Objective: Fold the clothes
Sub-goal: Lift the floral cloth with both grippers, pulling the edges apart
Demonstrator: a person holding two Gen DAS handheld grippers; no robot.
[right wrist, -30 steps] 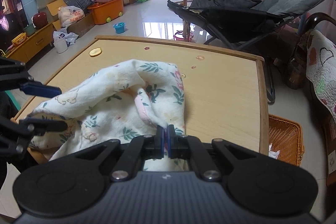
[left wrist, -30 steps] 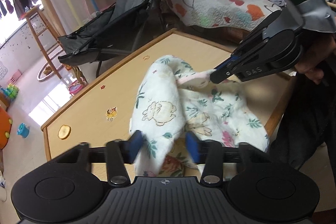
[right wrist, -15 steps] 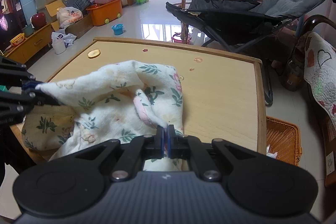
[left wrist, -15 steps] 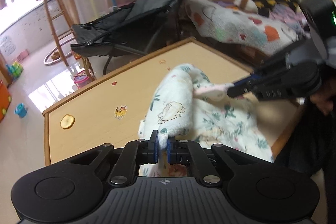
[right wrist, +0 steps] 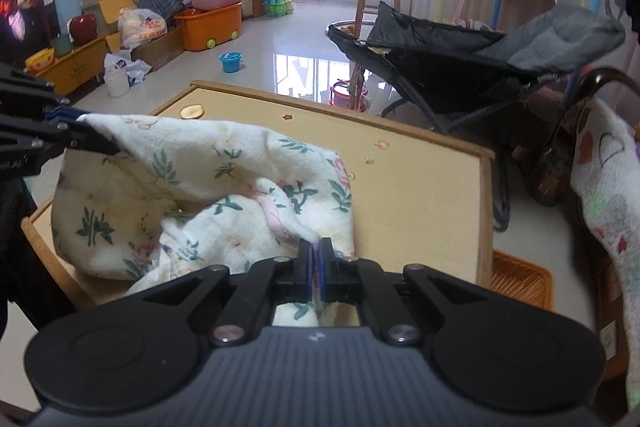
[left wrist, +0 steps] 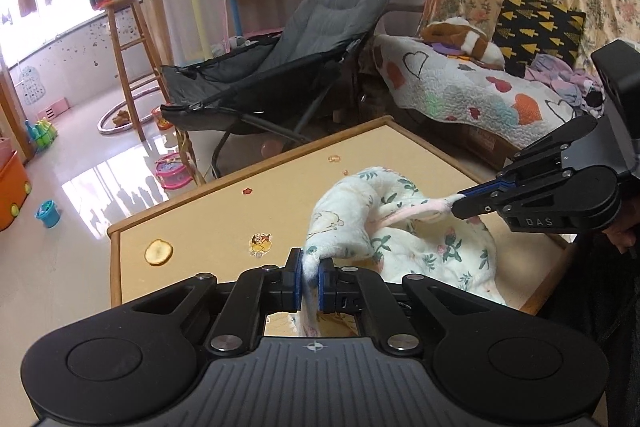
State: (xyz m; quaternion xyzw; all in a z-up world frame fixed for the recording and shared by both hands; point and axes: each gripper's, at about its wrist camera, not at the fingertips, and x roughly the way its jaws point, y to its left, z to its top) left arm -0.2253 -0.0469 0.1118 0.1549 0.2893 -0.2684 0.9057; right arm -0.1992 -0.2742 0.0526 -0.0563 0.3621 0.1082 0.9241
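Garment (left wrist: 404, 239) lies on the near part of the table (left wrist: 224, 215), its far part bare; my left gripper (left wrist: 309, 273) is at its left corner, my right gripper (right wrist: 318, 259) at its right edge. Behind the table stands a reclining chair (left wrist: 304, 55), with a stool (left wrist: 128, 39) left of it. A sofa (left wrist: 500, 39) sits to the table's right.

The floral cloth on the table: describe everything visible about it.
The white floral cloth, soft and fleecy with green leaf and pink flower prints and a pink edge, lies bunched on the tan wooden table. The left claw pinches one corner, the right claw the pink edge, both raised; its middle sags onto the tabletop.
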